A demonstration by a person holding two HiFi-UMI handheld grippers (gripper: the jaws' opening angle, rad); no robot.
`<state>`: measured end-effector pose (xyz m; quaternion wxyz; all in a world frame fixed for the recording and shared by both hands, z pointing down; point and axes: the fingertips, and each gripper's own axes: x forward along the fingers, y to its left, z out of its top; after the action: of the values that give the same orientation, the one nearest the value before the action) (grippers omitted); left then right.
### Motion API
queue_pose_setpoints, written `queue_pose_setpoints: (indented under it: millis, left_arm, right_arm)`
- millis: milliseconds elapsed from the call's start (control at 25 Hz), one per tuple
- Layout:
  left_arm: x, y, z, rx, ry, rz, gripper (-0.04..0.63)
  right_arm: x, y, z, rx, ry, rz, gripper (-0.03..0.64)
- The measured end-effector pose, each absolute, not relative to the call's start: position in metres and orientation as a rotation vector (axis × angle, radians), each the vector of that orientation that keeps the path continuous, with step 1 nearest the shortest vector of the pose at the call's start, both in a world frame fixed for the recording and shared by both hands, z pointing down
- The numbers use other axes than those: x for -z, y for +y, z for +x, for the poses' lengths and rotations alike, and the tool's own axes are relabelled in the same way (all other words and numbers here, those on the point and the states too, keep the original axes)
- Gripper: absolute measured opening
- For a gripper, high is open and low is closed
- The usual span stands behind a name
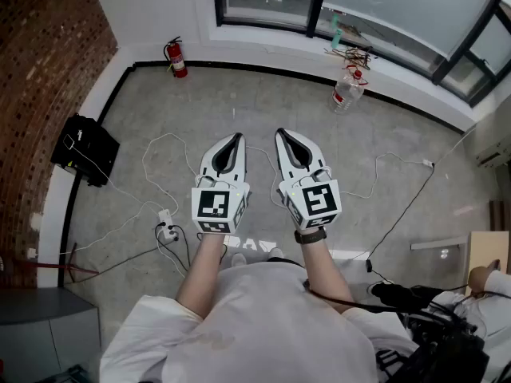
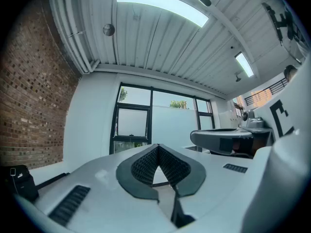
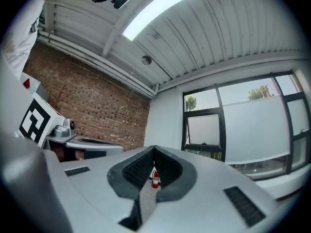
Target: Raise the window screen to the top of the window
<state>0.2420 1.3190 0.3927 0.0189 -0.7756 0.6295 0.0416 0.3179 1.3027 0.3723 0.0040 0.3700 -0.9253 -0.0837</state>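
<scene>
Covering the lower part of the window [image 2: 133,123] at twelve o'clock, the window screen [image 2: 172,127] sits well apart from left gripper [image 1: 235,139] and right gripper [image 1: 282,134], both jaws clenched, empty. Approach is probably the step in hand: move closer, open jaws, take its lower edge.

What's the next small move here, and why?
Probably bring both grippers forward toward the window. The left gripper and right gripper are shut, empty and level, well short of it, and the window screen hangs below the top of the glass.
</scene>
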Motion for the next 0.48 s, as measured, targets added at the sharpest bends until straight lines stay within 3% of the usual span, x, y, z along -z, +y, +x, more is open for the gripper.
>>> queue_pose_setpoints:
  millis: [480]
  left_arm:
    - [-0.393,1.276,0.321,-0.130,1.980,-2.408,0.000]
  right_arm:
    - [-0.378,1.268,0.378,0.209,-2.918,1.121,0.003]
